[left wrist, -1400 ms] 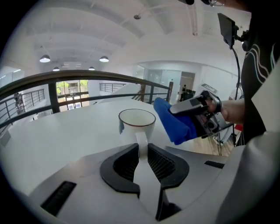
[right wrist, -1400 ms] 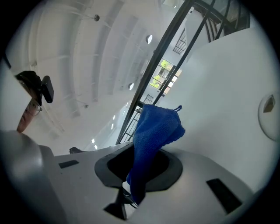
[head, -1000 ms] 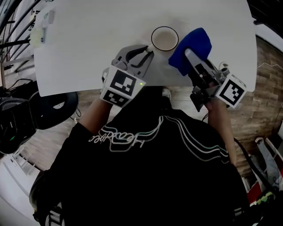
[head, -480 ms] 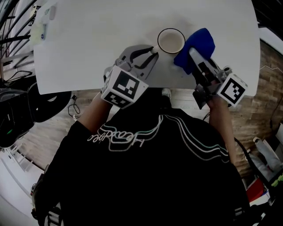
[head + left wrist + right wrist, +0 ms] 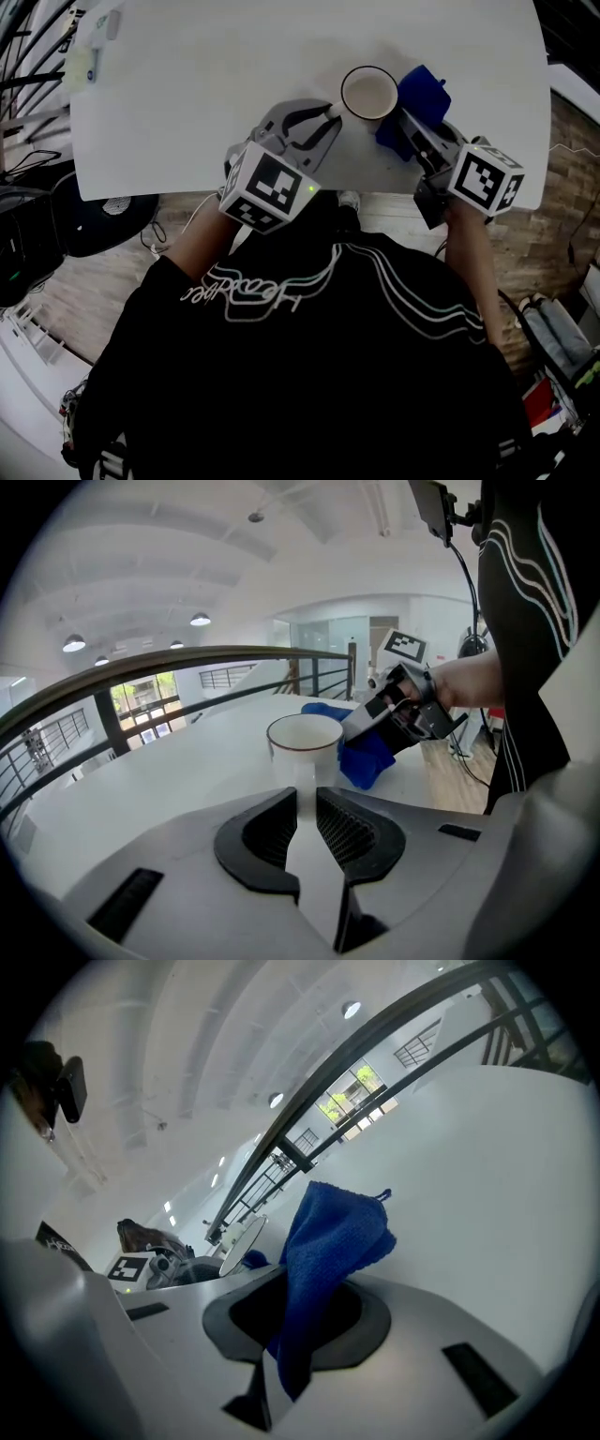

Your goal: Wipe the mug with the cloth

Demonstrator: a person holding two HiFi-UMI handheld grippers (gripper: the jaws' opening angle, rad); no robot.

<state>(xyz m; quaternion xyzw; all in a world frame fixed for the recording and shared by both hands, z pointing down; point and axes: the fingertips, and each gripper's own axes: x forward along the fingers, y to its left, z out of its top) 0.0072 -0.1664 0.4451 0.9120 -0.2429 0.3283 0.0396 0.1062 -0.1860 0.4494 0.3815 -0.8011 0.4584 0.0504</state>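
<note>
Head view shows cloth (image 5: 422, 96) drawn closer to mug (image 5: 368, 94) than before.

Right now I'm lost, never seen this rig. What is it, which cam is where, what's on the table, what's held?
No robot here: a person holds a two-jaw gripper in each hand; the marker cubes are part of them. The top-down picture comes from a camera on the person's head; the other two come from cameras riding on each gripper, looking along its jaws. On the white table stands a white mug; the small items at its far left corner are too small to tell. The left gripper has its jaws closed on the mug's handle. The right gripper pinches a blue cloth right beside the mug.
</note>
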